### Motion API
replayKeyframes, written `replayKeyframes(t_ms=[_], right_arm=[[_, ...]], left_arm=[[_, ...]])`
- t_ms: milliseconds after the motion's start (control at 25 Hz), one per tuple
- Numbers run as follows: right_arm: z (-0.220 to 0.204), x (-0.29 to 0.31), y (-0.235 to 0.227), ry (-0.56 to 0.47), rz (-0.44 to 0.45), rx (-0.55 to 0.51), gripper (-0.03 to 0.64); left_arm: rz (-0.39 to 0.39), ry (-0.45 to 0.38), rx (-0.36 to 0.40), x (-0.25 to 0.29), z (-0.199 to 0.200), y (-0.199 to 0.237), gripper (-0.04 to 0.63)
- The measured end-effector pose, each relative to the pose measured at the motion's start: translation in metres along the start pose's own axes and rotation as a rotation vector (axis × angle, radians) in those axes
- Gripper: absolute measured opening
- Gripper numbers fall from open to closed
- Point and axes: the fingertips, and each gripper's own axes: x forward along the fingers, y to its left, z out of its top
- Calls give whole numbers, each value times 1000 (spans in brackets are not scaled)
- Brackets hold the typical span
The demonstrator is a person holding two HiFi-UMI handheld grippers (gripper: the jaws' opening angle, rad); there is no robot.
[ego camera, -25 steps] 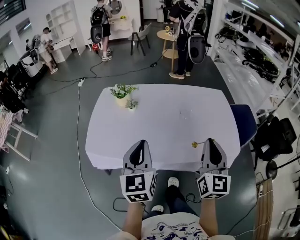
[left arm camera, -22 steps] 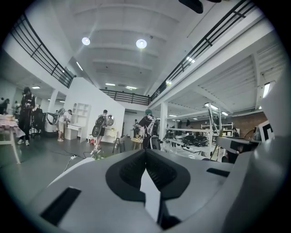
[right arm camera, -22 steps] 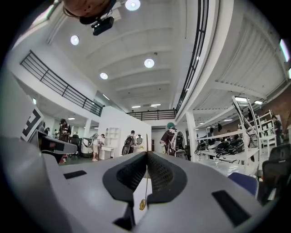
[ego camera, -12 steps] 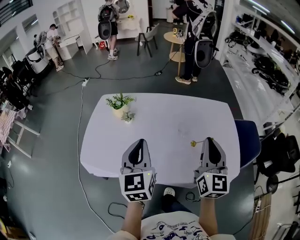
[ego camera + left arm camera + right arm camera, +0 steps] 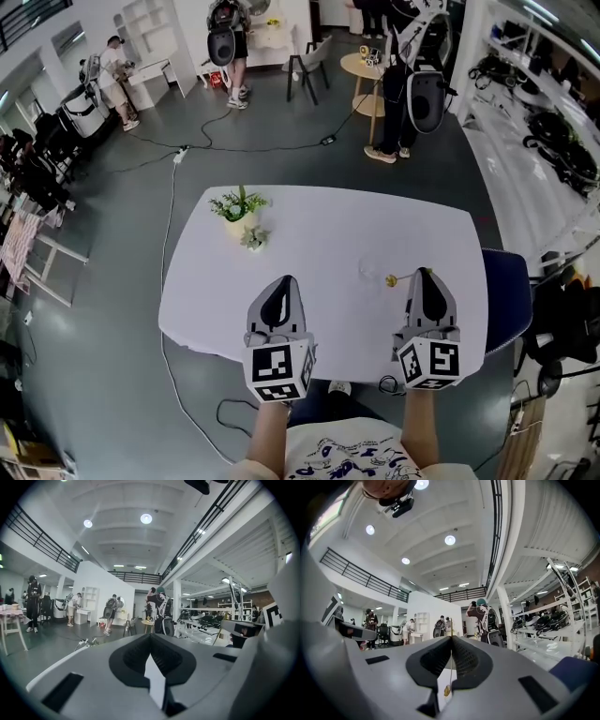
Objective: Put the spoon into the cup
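My right gripper (image 5: 424,273) is shut on a thin gold spoon (image 5: 392,279) over the near right part of the white table (image 5: 319,234). The spoon's bowl sticks out to the left of the jaws. In the right gripper view the gold handle runs up between the closed jaws of the right gripper (image 5: 451,637), and the small bowl of the spoon (image 5: 447,691) hangs below. A faint clear cup (image 5: 367,269) stands on the table just left of the spoon. My left gripper (image 5: 284,279) hovers over the near left part of the table, shut and empty; its jaws (image 5: 150,635) meet at the tip.
A potted plant (image 5: 239,206) and a smaller one (image 5: 253,238) stand at the table's far left. A blue chair (image 5: 506,291) is at the right side. Cables run over the floor (image 5: 178,159), and people stand beyond the table (image 5: 412,84).
Both grippers have moved forward from the near edge to over the table, the right one still carrying the spoon. The table now sits closer below me.
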Motion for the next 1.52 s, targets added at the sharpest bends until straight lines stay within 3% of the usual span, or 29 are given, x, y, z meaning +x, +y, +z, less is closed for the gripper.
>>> replayKeyframes(t_ms=[400,960,1520], right_arm=[[-34,50,-12,67,-7,25,17],[-109,137,-20,221,-40,18,17],[-193,173,-26,385,-24,16,17]], left_arm=[[-9,75,-1,55,-22,9,14],[-109,182,-12,159,-56,22,14],[-139,294,-28,208,-110,31,14]])
